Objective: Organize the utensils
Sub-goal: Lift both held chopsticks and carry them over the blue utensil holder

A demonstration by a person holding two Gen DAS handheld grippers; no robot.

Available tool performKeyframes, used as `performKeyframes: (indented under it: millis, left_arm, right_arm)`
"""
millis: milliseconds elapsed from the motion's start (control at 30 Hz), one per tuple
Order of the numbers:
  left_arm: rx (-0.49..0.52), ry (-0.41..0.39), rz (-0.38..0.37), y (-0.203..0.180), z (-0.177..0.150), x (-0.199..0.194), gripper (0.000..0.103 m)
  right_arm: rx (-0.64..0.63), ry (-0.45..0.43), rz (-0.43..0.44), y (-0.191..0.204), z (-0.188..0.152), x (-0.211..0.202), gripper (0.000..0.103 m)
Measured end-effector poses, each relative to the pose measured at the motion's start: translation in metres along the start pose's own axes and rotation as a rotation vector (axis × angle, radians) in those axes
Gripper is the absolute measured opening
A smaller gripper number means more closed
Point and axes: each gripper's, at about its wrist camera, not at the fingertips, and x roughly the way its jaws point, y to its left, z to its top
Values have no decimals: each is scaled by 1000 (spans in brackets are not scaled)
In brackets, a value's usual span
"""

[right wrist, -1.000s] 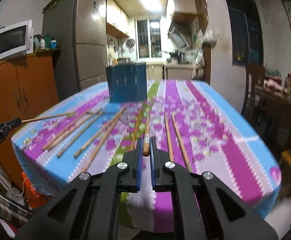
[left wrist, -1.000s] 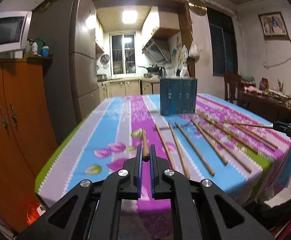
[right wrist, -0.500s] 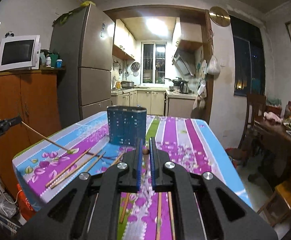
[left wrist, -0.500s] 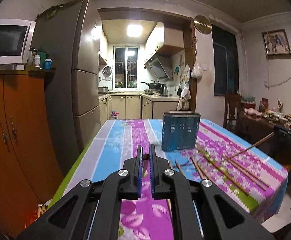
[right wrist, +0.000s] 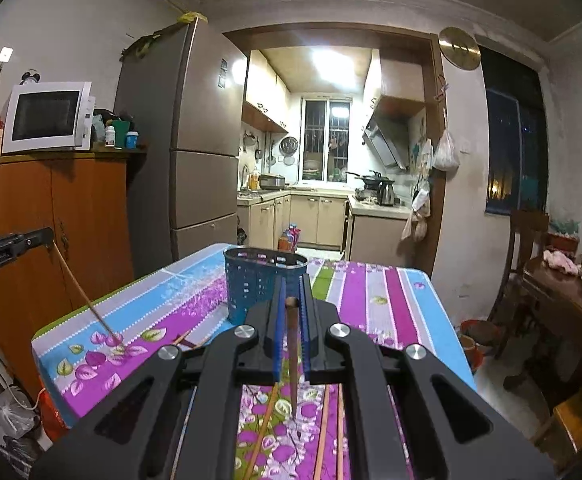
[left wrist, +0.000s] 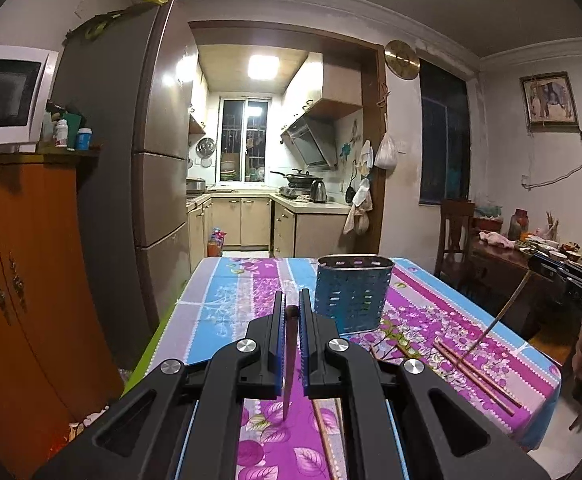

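While no chopstick yet shows above the holder's rim, this entry judges the sorting barely begun.

Desk (left wrist: 219, 304): striped floral cloth in purple, blue and green.
Blue perforated utensil holder (left wrist: 353, 294): upright, mid-desk; interior hidden.
Left tongs (left wrist: 289, 320): clenched on one brown wooden chopstick (left wrist: 289, 360), raised, tip hanging down.
Right tongs (right wrist: 289, 312): clenched on a second wooden chopstick (right wrist: 292, 352), likewise.
Loose wooden chopsticks (left wrist: 473, 376): several flat on the cloth, remaining.

One blue holder (left wrist: 353, 294), two held chopsticks (left wrist: 289, 360) (others partly hidden), one table (left wrist: 219, 312)
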Motion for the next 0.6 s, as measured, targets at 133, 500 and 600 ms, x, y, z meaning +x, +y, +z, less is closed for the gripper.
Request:
performKeyframes:
  millis: [133,500,600]
  left_arm:
    - [11,-12,-14,-2,6,1,8]
    - [16,-4,-44,-8,18,21,8]
    - [17,-14,-53,-9,24,24,8]
  right_arm:
    - [-8,5,17,-1,7,6,5]
    - [-7,-2,28,-4,17,12,5]
    - [-9,-15,30,-6,21,12,5]
